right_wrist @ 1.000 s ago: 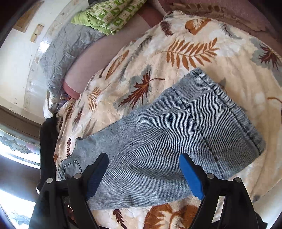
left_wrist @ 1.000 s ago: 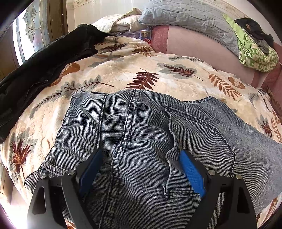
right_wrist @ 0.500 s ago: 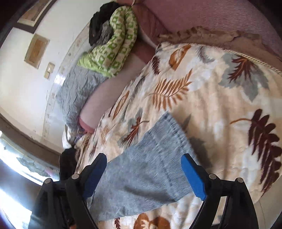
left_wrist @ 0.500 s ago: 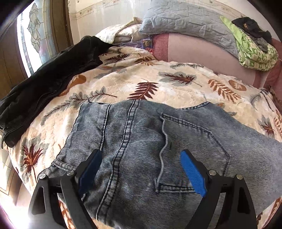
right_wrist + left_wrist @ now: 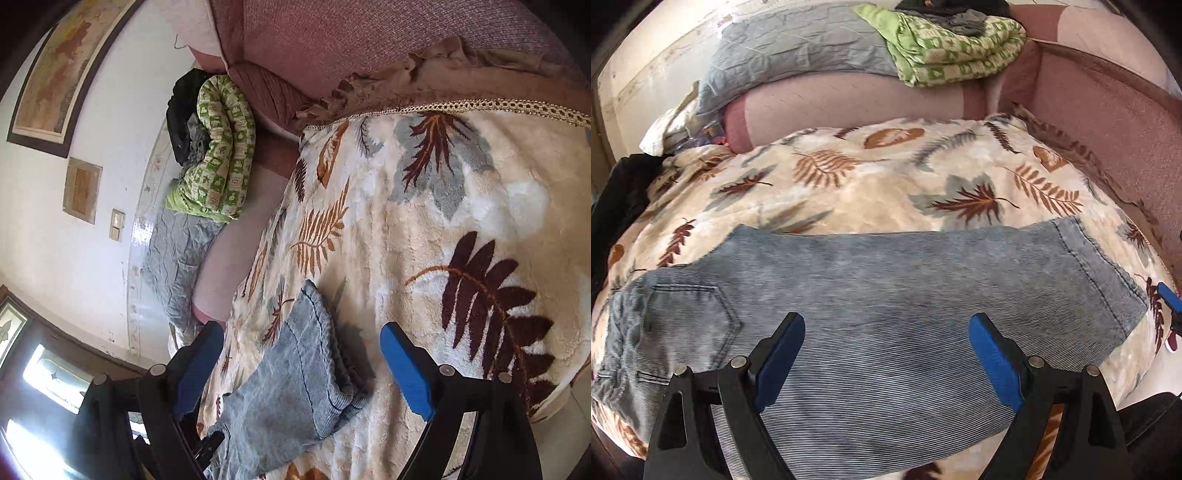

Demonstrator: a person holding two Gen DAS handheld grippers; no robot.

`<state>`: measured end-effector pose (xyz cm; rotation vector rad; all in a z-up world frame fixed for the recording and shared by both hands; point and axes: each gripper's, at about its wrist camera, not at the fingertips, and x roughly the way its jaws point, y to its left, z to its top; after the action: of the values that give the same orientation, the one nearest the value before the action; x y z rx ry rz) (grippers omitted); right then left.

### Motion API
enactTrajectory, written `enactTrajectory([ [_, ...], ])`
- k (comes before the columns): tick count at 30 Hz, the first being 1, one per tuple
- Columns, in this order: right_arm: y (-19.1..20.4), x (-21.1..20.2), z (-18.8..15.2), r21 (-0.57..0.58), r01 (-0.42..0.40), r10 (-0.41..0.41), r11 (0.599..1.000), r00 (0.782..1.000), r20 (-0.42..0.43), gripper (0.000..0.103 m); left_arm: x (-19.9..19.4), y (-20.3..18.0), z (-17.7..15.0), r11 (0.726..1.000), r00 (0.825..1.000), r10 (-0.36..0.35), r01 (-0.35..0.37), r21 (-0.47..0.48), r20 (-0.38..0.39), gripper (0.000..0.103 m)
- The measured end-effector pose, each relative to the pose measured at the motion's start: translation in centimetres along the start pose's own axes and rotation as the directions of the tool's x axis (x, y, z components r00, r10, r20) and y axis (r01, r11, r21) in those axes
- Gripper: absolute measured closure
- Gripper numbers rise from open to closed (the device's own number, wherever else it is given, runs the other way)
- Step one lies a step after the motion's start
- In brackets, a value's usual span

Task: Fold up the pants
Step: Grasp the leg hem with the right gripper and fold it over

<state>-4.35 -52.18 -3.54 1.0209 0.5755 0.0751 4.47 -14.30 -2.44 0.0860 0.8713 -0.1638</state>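
My pants (image 5: 886,314) lie on the bed (image 5: 886,192), legs seemingly stacked lengthwise. Cross folds remain, I judge. Left hand-held gripper (image 5: 886,354) and right hand-held gripper (image 5: 301,365) both gape wide, empty.

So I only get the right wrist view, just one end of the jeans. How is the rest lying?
Observer: In the left wrist view the jeans stretch in one long strip across the leafy blanket.
Operator: Which end is the waist?
Observer: The end away from yours. A back pocket shows there, facing up.
Operator: And the other claw?
Observer: The left claw hangs open over the middle of the leg, gripping nothing.
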Motion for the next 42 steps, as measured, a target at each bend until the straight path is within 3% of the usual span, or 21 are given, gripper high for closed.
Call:
enactTrajectory([
  [3, -0.1, -0.4, -0.1, -0.028, 0.017, -0.017, 0.999, 1.0, -0.002, 0.014, 0.7, -2.5, 0.6, 0.999, 1.0, -0.029, 0.029, 0.013, -0.004, 0.013],
  [6, -0.8, -0.7, 0.0, -0.011, 0.012, -0.012, 1.0, 1.0, -0.001, 0.014, 2.6, -4.2, 0.6, 0.995, 0.996, 0.063, -0.058, 0.081, -0.057, 0.013],
  [8, -0.9, -0.4, 0.0, -0.002, 0.009, -0.009, 1.0, 1.0, -0.019, 0.014, 4.5, -4.3, -0.1, 0.986, 0.985, 0.12, -0.105, 0.126, -0.121, 0.012],
  [14, -0.4, 1.3, -0.7, 0.002, 0.059, -0.058, 0.998, 0.987, -0.153, 0.014, 3.8, -3.7, 0.2, 0.991, 0.988, 0.084, -0.069, 0.113, -0.132, 0.011],
  [17, 0.2, 1.4, -2.3, 0.027, 0.016, -0.01, 1.0, 0.975, -0.222, 0.014, 2.0, -3.4, 0.0, 0.991, 0.997, 0.059, -0.051, 0.123, -0.057, 0.011],
  [20, -0.4, 2.5, -3.8, 0.117, 0.002, 0.032, 0.993, 0.956, -0.29, 0.014, 2.8, -2.6, -0.6, 0.99, 0.994, 0.072, -0.061, 0.127, -0.086, 0.011],
  [22, -1.2, 3.5, -4.2, 0.17, 0.048, 0.006, 0.984, 0.953, -0.302, 0.014, 3.8, -1.6, -1.1, 0.994, 0.991, 0.056, -0.044, 0.095, -0.125, 0.011],
  [26, -2.4, 4.8, -4.3, 0.273, 0.077, 0.007, 0.959, 0.956, -0.293, 0.015, 4.3, -0.6, -1.4, 0.999, 0.992, -0.003, 0.008, 0.037, -0.127, 0.011],
  [32, -2.9, 5.8, -4.2, 0.31, 0.163, -0.075, 0.937, 0.958, -0.278, 0.037, 4.5, -0.4, -1.5, 0.999, 0.994, -0.021, 0.026, 0.042, -0.112, 0.009],
  [36, -3.0, 5.7, -4.4, 0.332, 0.182, -0.094, 0.926, 0.96, -0.262, 0.039, 5.0, 0.2, -1.3, 0.999, 0.99, -0.052, 0.054, 0.011, -0.132, 0.008],
  [40, -3.1, 5.9, -4.2, 0.332, 0.201, -0.114, 0.922, 0.958, -0.264, 0.043, 5.0, -0.2, -1.4, 0.999, 0.991, -0.03, 0.033, 0.022, -0.129, 0.008],
  [42, -2.6, 5.9, -4.1, 0.286, 0.248, -0.17, 0.926, 0.948, -0.269, 0.074, 5.0, -0.3, -1.5, 0.999, 0.992, -0.022, 0.026, 0.027, -0.123, 0.008],
])
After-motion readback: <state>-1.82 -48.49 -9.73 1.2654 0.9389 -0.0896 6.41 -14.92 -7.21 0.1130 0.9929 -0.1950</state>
